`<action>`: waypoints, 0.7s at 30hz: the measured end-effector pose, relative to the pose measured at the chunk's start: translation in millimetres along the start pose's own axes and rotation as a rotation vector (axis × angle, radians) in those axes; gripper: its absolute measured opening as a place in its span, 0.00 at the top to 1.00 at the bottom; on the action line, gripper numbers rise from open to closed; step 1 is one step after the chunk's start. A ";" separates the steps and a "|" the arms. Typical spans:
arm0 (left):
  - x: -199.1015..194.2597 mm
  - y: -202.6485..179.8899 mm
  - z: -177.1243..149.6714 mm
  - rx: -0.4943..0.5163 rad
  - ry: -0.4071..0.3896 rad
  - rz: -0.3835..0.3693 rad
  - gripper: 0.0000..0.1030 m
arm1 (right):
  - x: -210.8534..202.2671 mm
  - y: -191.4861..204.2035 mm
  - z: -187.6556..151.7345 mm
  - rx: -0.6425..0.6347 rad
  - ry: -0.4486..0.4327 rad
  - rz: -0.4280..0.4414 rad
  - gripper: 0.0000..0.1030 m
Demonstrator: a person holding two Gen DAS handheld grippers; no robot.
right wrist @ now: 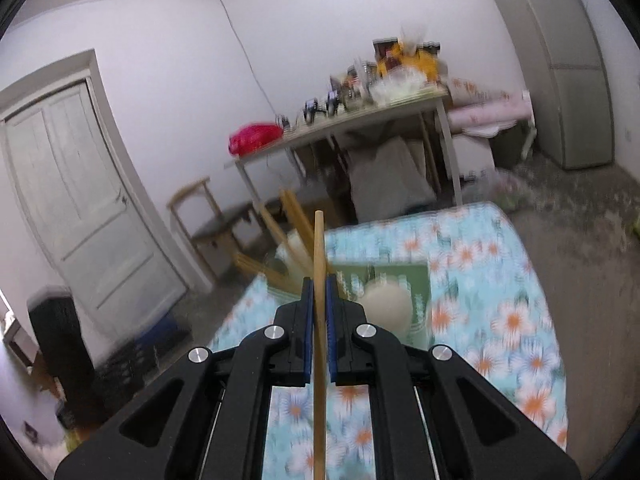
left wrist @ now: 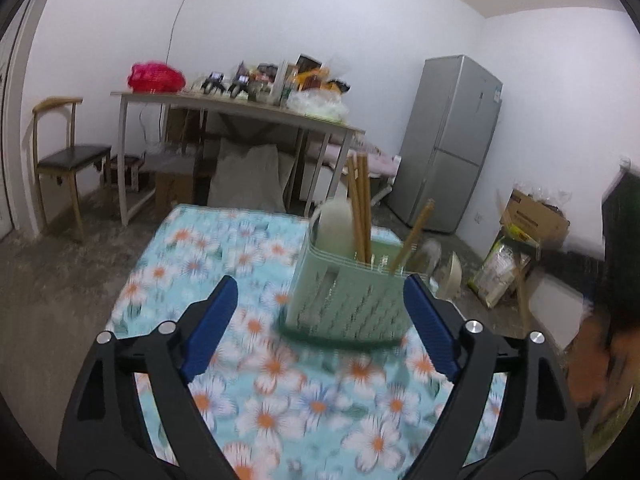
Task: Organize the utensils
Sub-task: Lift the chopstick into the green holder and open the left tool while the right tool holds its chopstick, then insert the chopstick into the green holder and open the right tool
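The left gripper (left wrist: pixel 316 296) has its blue fingers (left wrist: pixel 210 320) spread wide apart, and they grasp nothing. Just past them, toward 12 o'clock, a green basket (left wrist: pixel 348 308) stands on the desk (left wrist: pixel 280 400), which wears a blue cloth with white and orange flowers. The basket is close to the right-hand finger, but the picture is too blurry to tell if they touch. Wooden chopsticks (left wrist: pixel 360 208) stick up out of the basket, and one more leans toward 1 o'clock. A pale, round-topped thing stands in the basket's left part.

The right gripper (right wrist: pixel 319 292) has its fingers (right wrist: pixel 307 320) clenched tight on one wooden chopstick (right wrist: pixel 319 340). The stick runs straight up between them, from 6 o'clock to 12 o'clock. Behind it sits the same green basket, seen from above, with more chopsticks leaning toward 11 o'clock and a pale round thing at 1 o'clock.

No writing can be read; it is all too blurry.

Around the room: a wooden chair (left wrist: pixel 64 160) at 9 o'clock in the left view, a long table (left wrist: pixel 240 108) piled with stuff and a red bag (left wrist: pixel 156 76) at 11 o'clock, a grey fridge (left wrist: pixel 452 144) at 2 o'clock, and a cardboard box (left wrist: pixel 532 216) on the floor at 3 o'clock. The right view shows a white door (right wrist: pixel 80 184) at 9 o'clock.
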State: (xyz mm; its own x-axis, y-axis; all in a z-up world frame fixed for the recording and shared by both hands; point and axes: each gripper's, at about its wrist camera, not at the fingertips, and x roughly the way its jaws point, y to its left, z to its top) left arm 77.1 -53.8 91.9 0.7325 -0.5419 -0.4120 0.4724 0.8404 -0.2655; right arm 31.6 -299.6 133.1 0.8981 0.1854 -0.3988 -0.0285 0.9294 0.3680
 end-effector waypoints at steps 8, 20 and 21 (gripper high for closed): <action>-14.3 30.5 -23.0 -0.060 0.019 0.038 0.19 | 19.1 22.5 65.7 -0.097 -0.207 -0.056 0.94; -14.9 52.5 -19.9 -0.086 0.004 0.087 0.19 | 73.4 41.2 100.4 -0.153 -0.479 -0.257 0.94; -14.6 53.8 -20.2 -0.087 0.005 0.090 0.19 | 80.6 40.7 99.2 -0.151 -0.483 -0.277 0.94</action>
State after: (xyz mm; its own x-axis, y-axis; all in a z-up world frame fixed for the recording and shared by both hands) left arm 82.0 -0.6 66.1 0.7673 -0.4649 -0.4417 0.3607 0.8824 -0.3021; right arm 146.4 -278.5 199.2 0.9784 -0.2056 -0.0209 0.2062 0.9643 0.1660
